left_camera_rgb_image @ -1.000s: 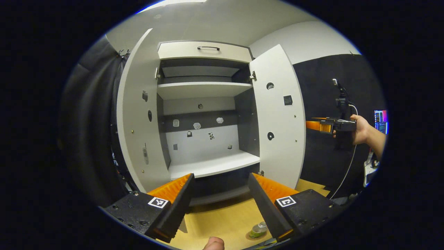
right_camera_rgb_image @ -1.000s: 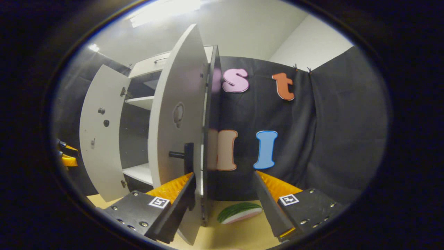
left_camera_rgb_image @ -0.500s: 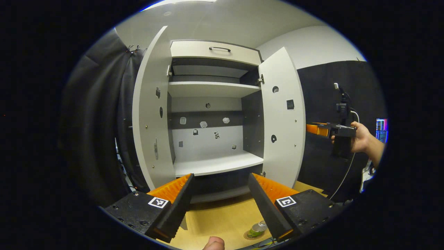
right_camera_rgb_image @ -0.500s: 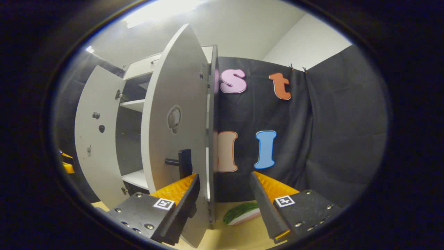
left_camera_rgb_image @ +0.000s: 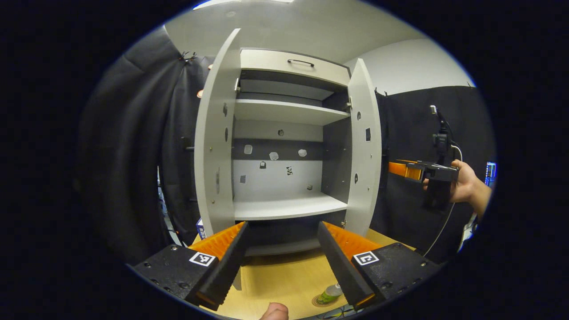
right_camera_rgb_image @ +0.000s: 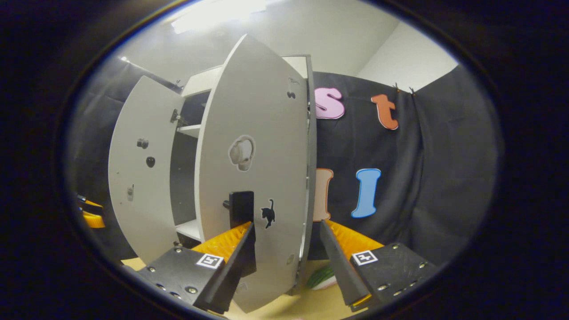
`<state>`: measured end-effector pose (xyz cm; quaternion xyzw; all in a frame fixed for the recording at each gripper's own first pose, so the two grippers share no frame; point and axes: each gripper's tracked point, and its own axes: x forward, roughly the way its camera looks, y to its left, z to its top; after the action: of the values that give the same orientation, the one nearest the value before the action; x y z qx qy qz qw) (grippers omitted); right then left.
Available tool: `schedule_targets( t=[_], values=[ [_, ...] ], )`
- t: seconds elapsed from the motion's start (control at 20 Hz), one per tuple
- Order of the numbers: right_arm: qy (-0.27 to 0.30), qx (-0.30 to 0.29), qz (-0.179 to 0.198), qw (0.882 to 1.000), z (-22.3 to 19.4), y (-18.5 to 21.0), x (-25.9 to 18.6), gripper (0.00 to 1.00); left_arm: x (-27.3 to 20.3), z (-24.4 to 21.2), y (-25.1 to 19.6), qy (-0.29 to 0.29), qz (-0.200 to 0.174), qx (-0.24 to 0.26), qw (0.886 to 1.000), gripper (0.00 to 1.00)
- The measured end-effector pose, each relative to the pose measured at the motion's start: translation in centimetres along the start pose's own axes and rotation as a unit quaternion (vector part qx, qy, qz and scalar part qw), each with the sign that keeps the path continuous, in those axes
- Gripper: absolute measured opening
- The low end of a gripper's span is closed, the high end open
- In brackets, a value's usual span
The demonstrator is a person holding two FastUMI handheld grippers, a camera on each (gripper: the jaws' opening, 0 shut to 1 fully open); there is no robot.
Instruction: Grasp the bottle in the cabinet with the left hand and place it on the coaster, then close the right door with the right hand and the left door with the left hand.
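The cabinet (left_camera_rgb_image: pixel 284 133) stands at twelve o'clock, both doors ajar. The right door (right_camera_rgb_image: pixel 258 178) looms edge-on between the wide-spread right gripper (right_camera_rgb_image: pixel 289 262). The left gripper (left_camera_rgb_image: pixel 280 262) gapes, holding nothing. At five o'clock, the bottle (left_camera_rgb_image: pixel 330 292) lies on its coaster (left_camera_rgb_image: pixel 321 302).

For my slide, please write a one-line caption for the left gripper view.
Open left tongs face the open cabinet; bottle stands on its coaster, both doors open.
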<state>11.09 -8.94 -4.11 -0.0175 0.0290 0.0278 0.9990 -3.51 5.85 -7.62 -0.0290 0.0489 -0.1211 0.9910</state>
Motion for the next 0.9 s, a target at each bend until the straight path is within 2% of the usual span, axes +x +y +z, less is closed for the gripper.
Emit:
schedule_targets(
  t=[0.1,0.25,0.3,0.45,0.5,0.6,0.7,0.9],
  values=[
    [0.005,0.004,0.013,1.0,-0.2,1.9,0.7,0.9,-0.4,0.1,0.9,-0.003,0.01,-0.002,1.0,0.98],
    [0.012,0.013,0.063,0.998,-1.0,6.2,1.6,0.92,-1.2,0.2,1.6,-0.006,0.028,0.007,1.0,0.98],
    [0.01,0.007,0.068,0.998,-1.2,7.1,1.9,0.93,-1.4,0.3,1.8,-0.007,0.032,0.008,0.999,0.98],
    [0.012,-0.012,0.069,0.997,-2.0,8.2,2.4,0.93,-2.3,0.5,2.7,-0.011,0.044,0.014,0.999,0.96],
    [0.015,-0.008,0.068,0.998,-2.2,8.3,2.6,0.91,-2.6,0.5,3.2,-0.011,0.051,0.015,0.999,0.98],
    [0.016,0.005,0.061,0.998,-2.3,8.3,2.8,0.91,-3.3,0.3,4.6,-0.012,0.067,0.011,0.998,0.96],
    [0.013,0.016,0.061,0.998,-2.3,8.2,2.5,0.93,-4.0,0.0,6.0,-0.009,0.083,0.004,0.997,0.98],
    [0.003,0.021,0.061,0.998,-2.2,7.8,1.4,0.94,-4.8,-0.1,9.8,-0.007,0.119,0.003,0.993,0.96]
  ],
)
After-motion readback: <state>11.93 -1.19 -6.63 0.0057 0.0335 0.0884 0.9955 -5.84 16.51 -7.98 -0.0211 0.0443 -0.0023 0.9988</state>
